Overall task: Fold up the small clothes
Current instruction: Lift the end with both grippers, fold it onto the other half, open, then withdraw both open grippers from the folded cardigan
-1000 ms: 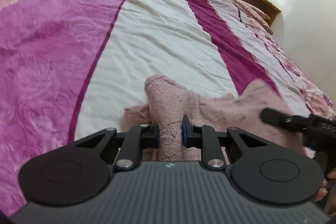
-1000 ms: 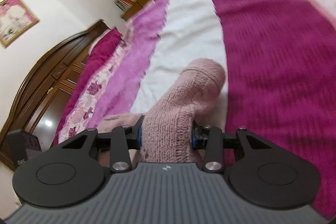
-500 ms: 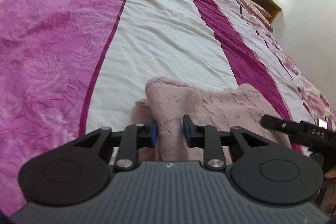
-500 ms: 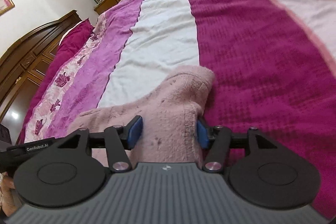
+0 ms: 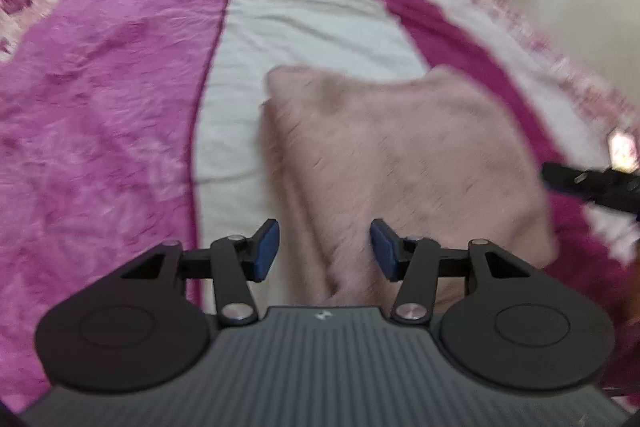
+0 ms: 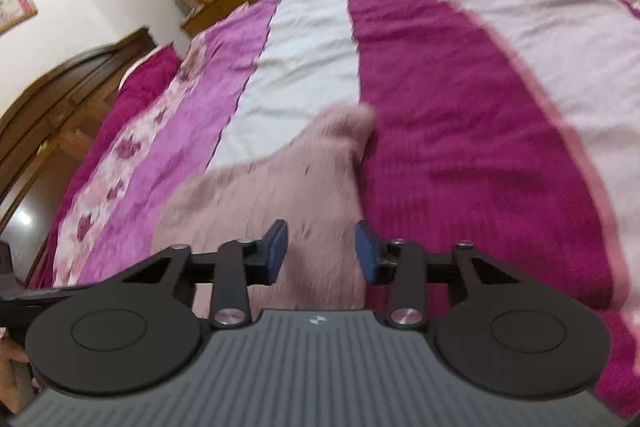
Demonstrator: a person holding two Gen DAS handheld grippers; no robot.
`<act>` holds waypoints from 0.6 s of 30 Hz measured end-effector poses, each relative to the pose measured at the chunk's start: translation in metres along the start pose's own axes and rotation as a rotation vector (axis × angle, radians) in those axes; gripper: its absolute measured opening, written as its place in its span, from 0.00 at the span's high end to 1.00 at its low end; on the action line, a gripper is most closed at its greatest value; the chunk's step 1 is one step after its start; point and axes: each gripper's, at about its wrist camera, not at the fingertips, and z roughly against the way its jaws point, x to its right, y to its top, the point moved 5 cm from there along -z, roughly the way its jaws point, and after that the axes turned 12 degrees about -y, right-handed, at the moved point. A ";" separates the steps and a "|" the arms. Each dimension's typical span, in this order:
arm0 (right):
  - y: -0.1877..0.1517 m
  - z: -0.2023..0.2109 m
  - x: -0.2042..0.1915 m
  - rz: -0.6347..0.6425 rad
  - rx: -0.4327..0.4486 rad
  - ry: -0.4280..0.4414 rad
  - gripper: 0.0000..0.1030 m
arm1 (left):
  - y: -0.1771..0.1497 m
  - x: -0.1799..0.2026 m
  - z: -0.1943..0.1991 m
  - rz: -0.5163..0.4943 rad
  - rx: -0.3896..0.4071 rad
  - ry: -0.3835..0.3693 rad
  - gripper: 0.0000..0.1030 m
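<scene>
Across the striped bedspread (image 5: 312, 7) the pink knit garment (image 5: 392, 147) is lying folded while the left gripper (image 5: 325, 250) and right gripper (image 6: 321, 251) are hovering wide open and empty, best lifting straight off without snagging.

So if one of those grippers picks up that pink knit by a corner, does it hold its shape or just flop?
Probably flops: the pink knit lies limp, moulded to the bed, with soft folds near its edge. It looks fuzzy, so the blue pads should grip rather than slip. It likely feels light, though thick for its size. Both the left gripper and right gripper are open.
</scene>
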 end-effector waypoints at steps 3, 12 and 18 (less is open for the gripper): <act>-0.014 -0.005 -0.015 0.039 -0.020 0.013 0.60 | -0.010 -0.012 -0.006 0.018 -0.023 0.020 0.46; -0.024 -0.005 -0.031 0.107 0.006 -0.018 0.59 | -0.014 -0.024 -0.002 0.065 0.005 0.042 0.36; -0.021 0.007 -0.024 0.057 0.026 -0.048 0.45 | -0.013 -0.010 0.013 0.085 0.021 0.062 0.38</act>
